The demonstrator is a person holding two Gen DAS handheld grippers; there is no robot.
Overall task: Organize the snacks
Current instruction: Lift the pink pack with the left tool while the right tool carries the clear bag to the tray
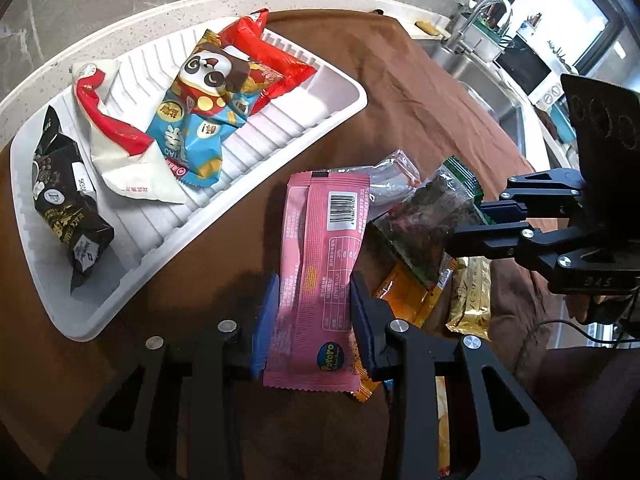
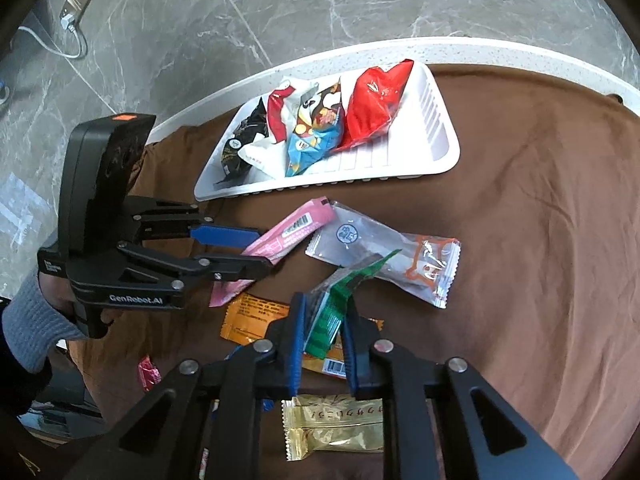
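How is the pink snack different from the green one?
The pink packet is long, flat and opaque; the green packet is see-through with dark bits inside. Pink sits in the left gripper, green in the right gripper. Both are pinched over the brown cloth, outside the white tray.

Orange packet [image 2: 256, 316]: middle hidden under right gripper [image 2: 322, 344] fingers and green-edged packet [image 2: 332, 312]; print too small to read. Gold packet [image 2: 336, 428]: sides covered by gripper linkage. Small pink wrapper [image 2: 148, 372]: mostly hidden behind linkage. Pink bar [image 1: 316, 276]: edges covered by blue pads [image 1: 266, 312]; small print unreadable. Black packet [image 2: 240, 148] in white tray [image 2: 440, 160]: partly buried under neighbouring white-red packet [image 2: 276, 120].
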